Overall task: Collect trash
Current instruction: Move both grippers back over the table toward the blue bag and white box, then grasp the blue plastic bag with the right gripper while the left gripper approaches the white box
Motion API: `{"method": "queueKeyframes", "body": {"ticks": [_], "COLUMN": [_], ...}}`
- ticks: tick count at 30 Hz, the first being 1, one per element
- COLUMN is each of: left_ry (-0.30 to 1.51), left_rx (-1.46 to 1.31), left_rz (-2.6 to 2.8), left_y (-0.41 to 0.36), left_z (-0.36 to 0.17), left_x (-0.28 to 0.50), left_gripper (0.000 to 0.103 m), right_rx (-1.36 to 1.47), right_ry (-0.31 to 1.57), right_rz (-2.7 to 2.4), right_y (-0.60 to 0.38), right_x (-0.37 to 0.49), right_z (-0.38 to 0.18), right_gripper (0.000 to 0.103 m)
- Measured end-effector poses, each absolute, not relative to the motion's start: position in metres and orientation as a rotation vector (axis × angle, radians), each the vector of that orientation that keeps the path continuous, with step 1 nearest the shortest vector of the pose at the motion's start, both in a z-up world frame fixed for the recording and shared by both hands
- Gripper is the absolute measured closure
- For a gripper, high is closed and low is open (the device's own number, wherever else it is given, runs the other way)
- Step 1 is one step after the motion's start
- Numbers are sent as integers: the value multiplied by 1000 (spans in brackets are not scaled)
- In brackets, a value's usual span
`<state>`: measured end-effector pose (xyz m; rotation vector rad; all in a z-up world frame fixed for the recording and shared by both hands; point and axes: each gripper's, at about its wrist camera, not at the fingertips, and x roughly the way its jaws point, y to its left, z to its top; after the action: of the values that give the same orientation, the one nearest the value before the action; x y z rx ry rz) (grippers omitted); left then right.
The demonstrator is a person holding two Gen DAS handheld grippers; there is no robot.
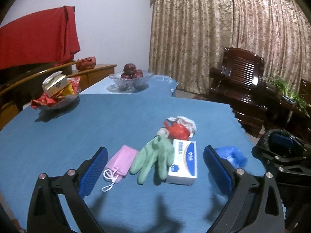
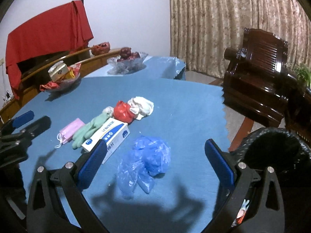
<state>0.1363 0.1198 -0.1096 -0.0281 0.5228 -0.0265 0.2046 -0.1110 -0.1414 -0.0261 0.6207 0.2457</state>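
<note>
Blue cloth (image 1: 81, 128) covers the table, with the trash in a loose row at frame centre: pink mask (image 1: 120, 160), green glove (image 1: 154, 156), white box (image 1: 183, 162), red bag (image 1: 177, 131). Left gripper (image 1: 155, 171) spreads wide, empty, above mask and glove. Right gripper (image 2: 155, 164) gapes wide, empty, over a crumpled blue bag (image 2: 147, 160); black bin (image 2: 272, 149) sits lower right
</note>
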Motion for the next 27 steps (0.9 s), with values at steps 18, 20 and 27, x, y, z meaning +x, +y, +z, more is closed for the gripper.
{"method": "queueKeyframes", "body": {"ticks": [18,20,27], "left_ry": [584,586,602], "left_rx": [-53,-51,-49], "left_rz": [-3,-4,-34], "left_y": [135,135,128], "left_z": [-141,-143,-149], "left_x": [165,167,173], "left_gripper": [10,10,16], "right_rx": [-43,-43,-54], "right_ry": [741,763,841], "right_rz": [216,230,282], "right_y": [-93,-90,-84], "right_x": [253,258,267], "right_z": [-198,-201,-213], "right_gripper": [6,14,41]}}
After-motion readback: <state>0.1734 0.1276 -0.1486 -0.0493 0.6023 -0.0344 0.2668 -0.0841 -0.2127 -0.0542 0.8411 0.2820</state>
